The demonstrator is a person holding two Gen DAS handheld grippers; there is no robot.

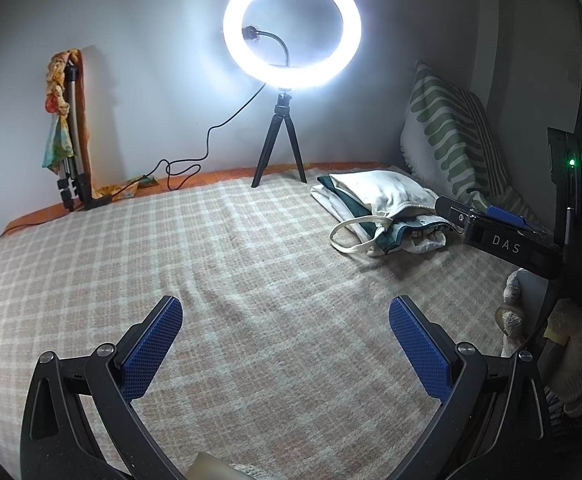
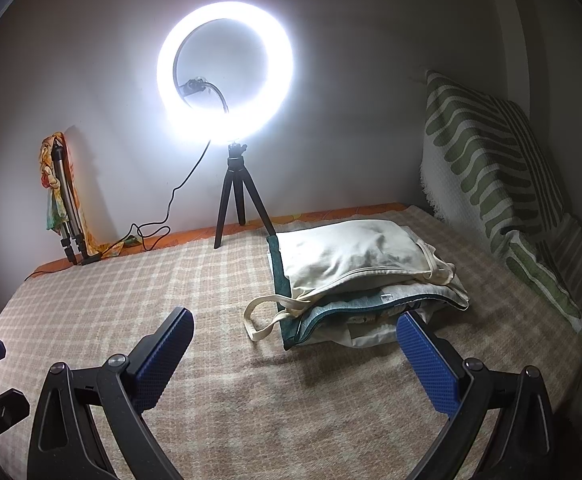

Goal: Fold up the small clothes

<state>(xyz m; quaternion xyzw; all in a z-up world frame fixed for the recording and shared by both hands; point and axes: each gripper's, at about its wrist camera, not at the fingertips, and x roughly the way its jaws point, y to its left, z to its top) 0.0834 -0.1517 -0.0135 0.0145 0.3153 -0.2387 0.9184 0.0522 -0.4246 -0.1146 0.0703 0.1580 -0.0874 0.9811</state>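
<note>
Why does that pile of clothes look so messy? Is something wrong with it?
A bit untidy, yes. On the pile of clothes the layers do not line up: green and white edges stick out under the cream piece on top. One strap has slipped off and lies looped on the blanket. Nothing looks torn or spilled.

Left hand-held gripper [image 1: 285, 314] and right hand-held gripper [image 2: 295, 326], jaws wide apart, empty.

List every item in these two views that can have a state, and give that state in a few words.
Left gripper: open, empty.
Right gripper: open, empty.
Ring light: switched on, upright on its tripod.
Pile of small clothes: stacked on the blanket, cream piece on top.
Plaid blanket: spread flat.
Green-striped pillow: leaning against the wall.
</note>
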